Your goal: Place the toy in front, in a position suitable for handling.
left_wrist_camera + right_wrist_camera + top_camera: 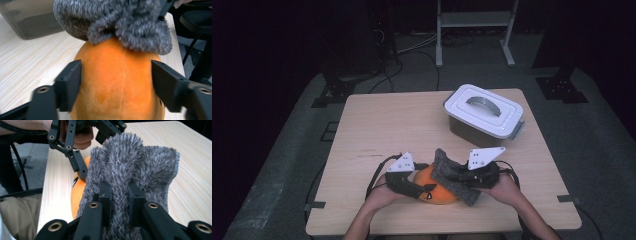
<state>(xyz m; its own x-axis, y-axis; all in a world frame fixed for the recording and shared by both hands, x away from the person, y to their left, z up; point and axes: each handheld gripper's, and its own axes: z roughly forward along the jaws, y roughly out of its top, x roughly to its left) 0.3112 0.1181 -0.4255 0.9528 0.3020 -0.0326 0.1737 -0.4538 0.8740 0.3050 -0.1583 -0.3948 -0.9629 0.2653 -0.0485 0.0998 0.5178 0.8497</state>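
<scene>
work looks about midway: grey fuzzy cloth [130, 167] lies draped over the top of the orange plush toy [117, 85], which sits on the worktop [387, 125] at its near edge, well apart from the lidded box [484, 112] toward the far right. the left hand-held gripper [116, 82] has its jaws closed against both flanks of the toy, steadying it. the right hand-held gripper [119, 195] pinches a ridge of the cloth between nearly closed jaws. whether the cloth goes on or comes off is hard to judge. the toy is rounded, smooth short plush; the cloth is thick, shaggy, bunched in folds; the box is hard plastic with a curved handle.
</scene>
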